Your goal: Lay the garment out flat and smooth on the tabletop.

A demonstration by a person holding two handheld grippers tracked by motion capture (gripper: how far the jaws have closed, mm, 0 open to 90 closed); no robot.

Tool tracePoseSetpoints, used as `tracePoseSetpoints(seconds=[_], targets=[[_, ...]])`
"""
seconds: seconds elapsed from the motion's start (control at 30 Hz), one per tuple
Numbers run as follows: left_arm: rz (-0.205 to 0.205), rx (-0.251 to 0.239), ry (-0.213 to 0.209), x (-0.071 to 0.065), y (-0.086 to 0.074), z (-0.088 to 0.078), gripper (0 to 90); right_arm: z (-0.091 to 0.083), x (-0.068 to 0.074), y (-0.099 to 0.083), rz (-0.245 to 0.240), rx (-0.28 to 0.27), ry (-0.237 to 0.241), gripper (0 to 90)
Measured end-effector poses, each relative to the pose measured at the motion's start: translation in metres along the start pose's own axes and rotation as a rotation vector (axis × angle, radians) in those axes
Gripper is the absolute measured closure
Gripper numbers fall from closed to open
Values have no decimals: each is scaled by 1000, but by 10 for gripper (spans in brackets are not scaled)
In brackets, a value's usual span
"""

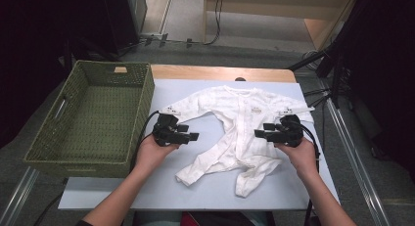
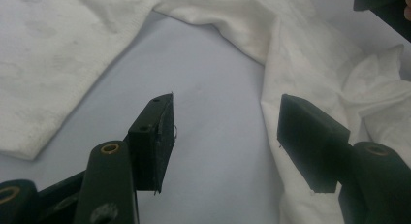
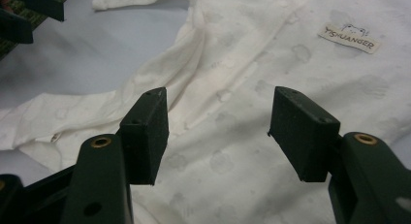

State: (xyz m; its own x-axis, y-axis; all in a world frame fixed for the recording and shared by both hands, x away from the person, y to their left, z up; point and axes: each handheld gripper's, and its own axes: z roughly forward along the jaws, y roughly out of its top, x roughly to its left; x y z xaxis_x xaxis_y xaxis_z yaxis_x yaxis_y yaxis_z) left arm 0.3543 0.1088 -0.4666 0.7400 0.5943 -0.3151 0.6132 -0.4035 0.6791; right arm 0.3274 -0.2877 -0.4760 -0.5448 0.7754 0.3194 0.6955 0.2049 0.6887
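We hold each hand-held gripper, left (image 1: 190,133) and right (image 1: 260,130), wide open and gripping nothing, facing inward at either side of the white baby suit (image 1: 235,125) spread flat between them on the surface (image 1: 205,187), apparently ready to fold it
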Motion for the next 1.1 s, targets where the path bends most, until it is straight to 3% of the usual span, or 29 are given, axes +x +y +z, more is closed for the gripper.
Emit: tracePoseSetpoints(seconds=[0.57, 1.1], targets=[[62, 11, -55, -36, -17, -8, 397, 14, 11, 5, -23, 26, 20, 379], [114, 73, -114, -60, -20, 15, 448, 16, 9, 3, -25, 37, 17, 379]])
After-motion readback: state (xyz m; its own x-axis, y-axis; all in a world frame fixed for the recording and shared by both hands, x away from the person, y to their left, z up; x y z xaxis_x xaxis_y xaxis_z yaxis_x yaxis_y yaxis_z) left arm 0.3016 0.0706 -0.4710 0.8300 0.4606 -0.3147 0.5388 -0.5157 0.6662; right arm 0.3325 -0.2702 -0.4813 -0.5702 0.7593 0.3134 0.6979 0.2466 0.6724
